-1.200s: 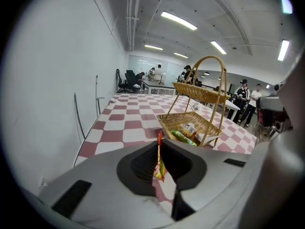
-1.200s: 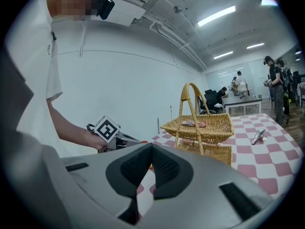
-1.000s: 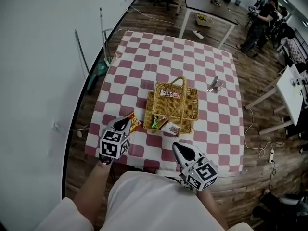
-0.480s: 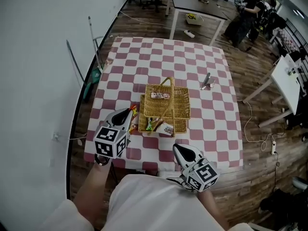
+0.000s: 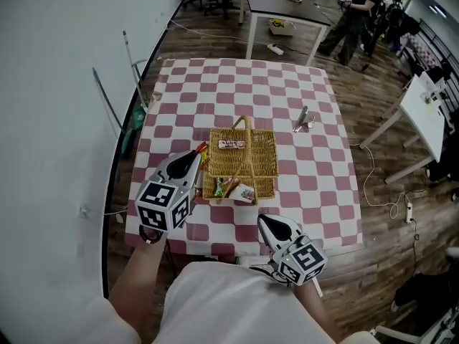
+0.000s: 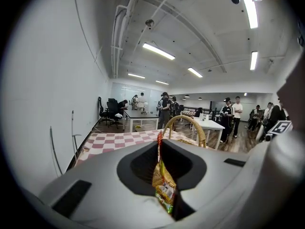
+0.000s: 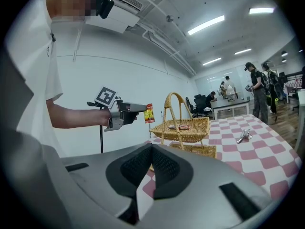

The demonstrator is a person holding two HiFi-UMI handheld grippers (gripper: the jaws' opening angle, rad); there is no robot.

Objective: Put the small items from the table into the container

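Over the tabletop (image 5: 315, 185) in the head view, the left tool (image 5: 193, 158) has risen off the checked cloth with 1 snack packet (image 5: 203, 148) and is now just beside the basket's (image 5: 262, 167) left rim. In the left gripper view, its 2 jaws are clamped on that packet, which hangs clear. In the right gripper view, the right tool (image 7: 151, 147) has its jaws together on nothing. The drop into the basket looks to be next.

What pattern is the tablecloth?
The fabric tablecloth has dark-pink-and-white checks; the head view shows it best.
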